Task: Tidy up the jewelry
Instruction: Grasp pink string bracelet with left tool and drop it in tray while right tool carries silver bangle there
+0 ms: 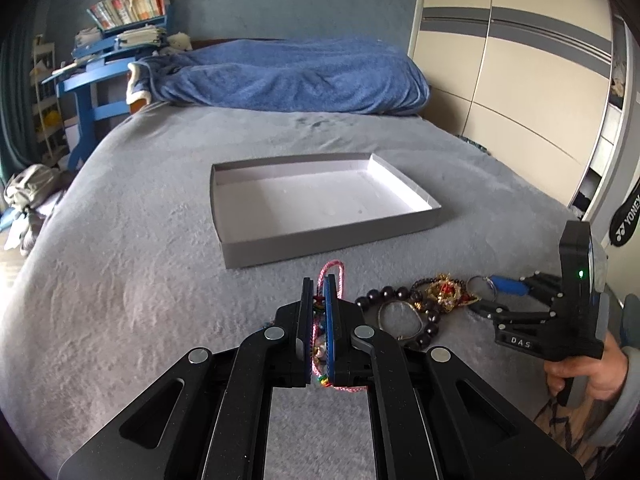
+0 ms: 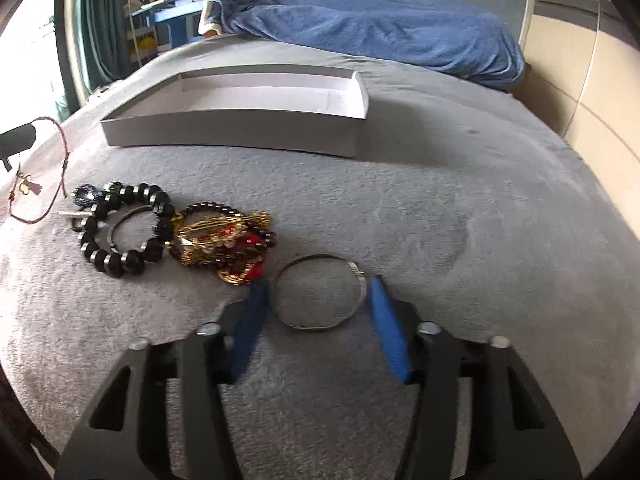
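Note:
My left gripper is shut on a pink cord bracelet with small coloured charms, lifted off the grey bed cover; its loop hangs at the far left of the right wrist view. My right gripper points down at a thin silver bangle that lies flat between its blue pads, with a small gap on each side. To the left lie a black bead bracelet, a second silver ring and a gold and red ornament. An empty shallow grey box sits beyond them.
A rumpled blue blanket lies at the head of the bed. A cream wardrobe stands to the right, a blue desk with books to the left. A person's hand holds the right gripper's handle.

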`<state>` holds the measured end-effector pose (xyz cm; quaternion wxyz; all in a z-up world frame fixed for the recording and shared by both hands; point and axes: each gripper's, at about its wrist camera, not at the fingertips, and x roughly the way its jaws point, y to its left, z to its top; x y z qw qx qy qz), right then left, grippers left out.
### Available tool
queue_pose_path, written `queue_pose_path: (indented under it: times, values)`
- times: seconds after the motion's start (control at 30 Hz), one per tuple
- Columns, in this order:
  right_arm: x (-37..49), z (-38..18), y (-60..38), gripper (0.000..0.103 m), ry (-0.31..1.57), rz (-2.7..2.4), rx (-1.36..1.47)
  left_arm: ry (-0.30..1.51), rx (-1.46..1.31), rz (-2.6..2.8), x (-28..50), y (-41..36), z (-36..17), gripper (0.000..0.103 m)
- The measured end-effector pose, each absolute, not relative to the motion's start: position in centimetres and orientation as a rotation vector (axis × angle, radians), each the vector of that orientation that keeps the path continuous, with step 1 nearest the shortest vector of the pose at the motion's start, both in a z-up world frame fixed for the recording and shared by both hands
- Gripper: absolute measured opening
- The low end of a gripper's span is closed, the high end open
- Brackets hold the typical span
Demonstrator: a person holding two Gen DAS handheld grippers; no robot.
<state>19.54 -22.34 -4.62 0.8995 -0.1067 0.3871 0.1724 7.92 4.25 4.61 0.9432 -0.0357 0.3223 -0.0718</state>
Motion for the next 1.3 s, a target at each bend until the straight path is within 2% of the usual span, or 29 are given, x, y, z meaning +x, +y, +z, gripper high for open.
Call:
queue_pose_path:
  times: [0.43,0.9,1.3]
  values:
    - [19.9,-1.7,-24.5,0.049,0.731,0.353,-0.091,0.62,-0.076,-0.133,9.7,5.0,6.4,0.006]
    - [29.1,4.0,-18.2,0.049,0.663,0.453,-0.104,0.561,-0.086,-0.086,17.5,6.6,9.3,0.006]
    - [35.7,1.6,-12.1,0.049,0.761,0.511,-0.155,0.624,-0.073,-0.029,24.9,7.1,6.7,0.006]
